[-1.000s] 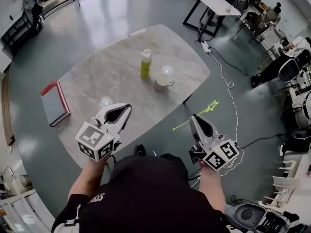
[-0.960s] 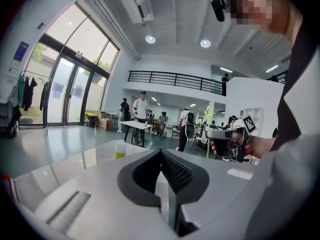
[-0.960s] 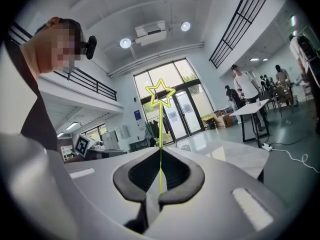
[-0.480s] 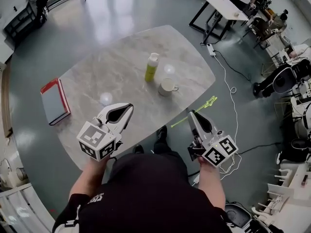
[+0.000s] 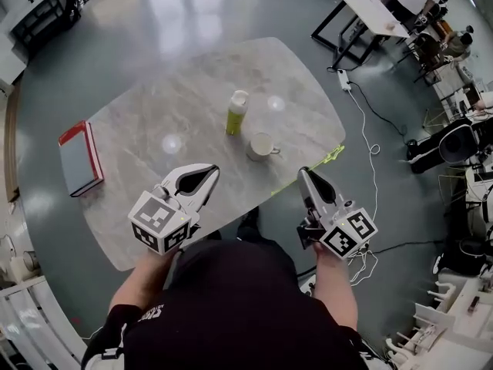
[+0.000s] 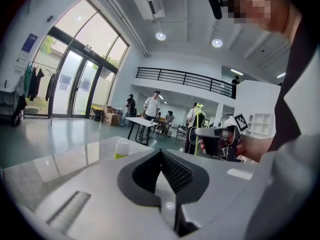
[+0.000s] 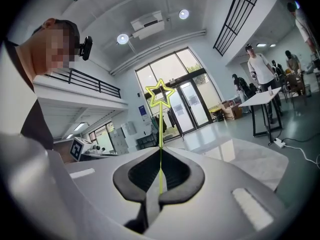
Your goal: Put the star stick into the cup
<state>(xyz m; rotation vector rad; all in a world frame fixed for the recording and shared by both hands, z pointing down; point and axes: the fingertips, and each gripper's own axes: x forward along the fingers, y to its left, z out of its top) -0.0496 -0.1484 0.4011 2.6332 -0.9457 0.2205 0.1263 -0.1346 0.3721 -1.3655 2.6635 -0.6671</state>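
The star stick [image 5: 327,160] is a thin yellow-green rod with a star at its far end. My right gripper [image 5: 303,174] is shut on it near the table's [image 5: 154,114] front right edge. In the right gripper view the star [image 7: 160,94] stands straight up above the closed jaws of the right gripper [image 7: 160,153]. The white cup [image 5: 259,146] stands upright on the table, ahead and left of that gripper. My left gripper [image 5: 206,173] is shut and holds nothing, over the table's front edge. In the left gripper view, the left gripper [image 6: 161,152] points toward the table, and the right gripper [image 6: 215,140] shows to its right.
A yellow-green bottle [image 5: 235,112] with a white cap stands just behind the cup. A red and grey book [image 5: 77,159] lies at the table's left edge. A white cable [image 5: 368,141] runs over the floor to the right. Desks, chairs and several people are at the far right.
Both grippers have come closer to the table. The right gripper with the stick has gone from over the floor to the table's front right edge. Neither gripper's jaws have changed.
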